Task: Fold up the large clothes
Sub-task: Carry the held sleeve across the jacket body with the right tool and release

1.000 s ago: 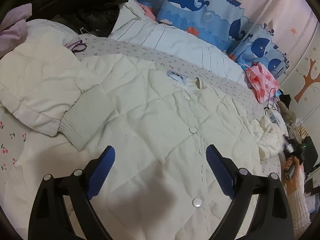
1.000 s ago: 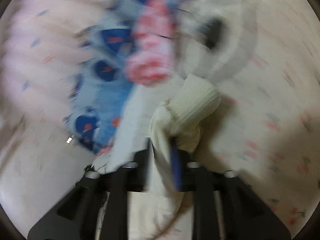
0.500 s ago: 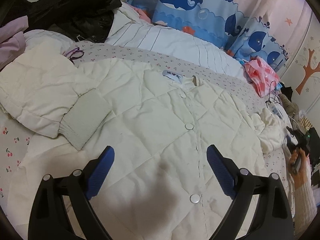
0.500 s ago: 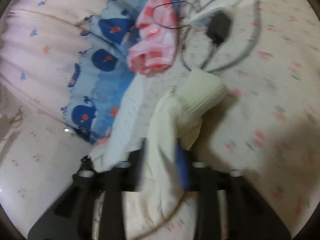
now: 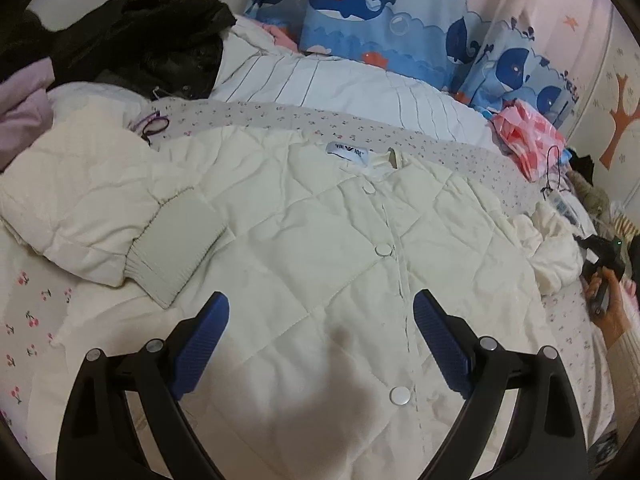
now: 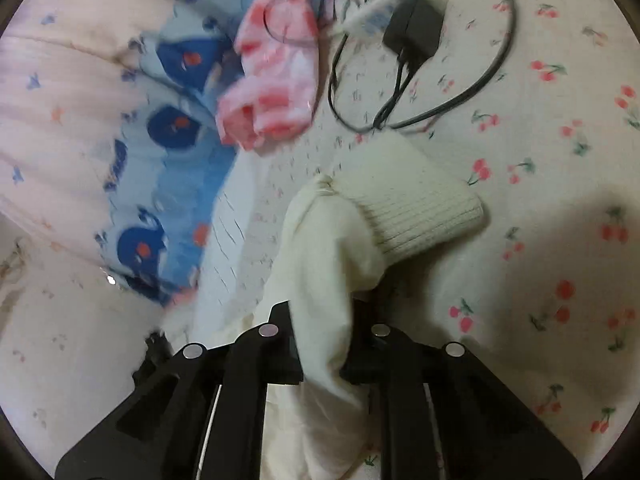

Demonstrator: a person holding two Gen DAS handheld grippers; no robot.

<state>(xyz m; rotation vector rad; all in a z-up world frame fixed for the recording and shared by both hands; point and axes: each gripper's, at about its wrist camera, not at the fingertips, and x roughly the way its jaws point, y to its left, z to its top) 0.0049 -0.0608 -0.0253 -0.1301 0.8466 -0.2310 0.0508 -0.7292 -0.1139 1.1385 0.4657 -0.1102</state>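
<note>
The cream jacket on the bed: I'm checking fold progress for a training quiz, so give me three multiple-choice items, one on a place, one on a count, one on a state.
1. Where does the folded sleeve's ribbed cuff lie in the left wrist view?
A. On the jacket's front
B. On the whale pillow
C. Off the bed

2. How many round snap buttons show down the jacket's front?
A. One
B. Three
C. Six

3. What is the state of the right hand-held gripper?
A. Wide open over bare sheet
B. Shut on the other sleeve
C. Shut on the black charger

Key: 1 A, the ribbed cuff rests on the cream jacket. 2 B, three snap buttons show. 3 B, the right hand-held gripper pinches the other sleeve; its jaws have just closed on it.
</note>
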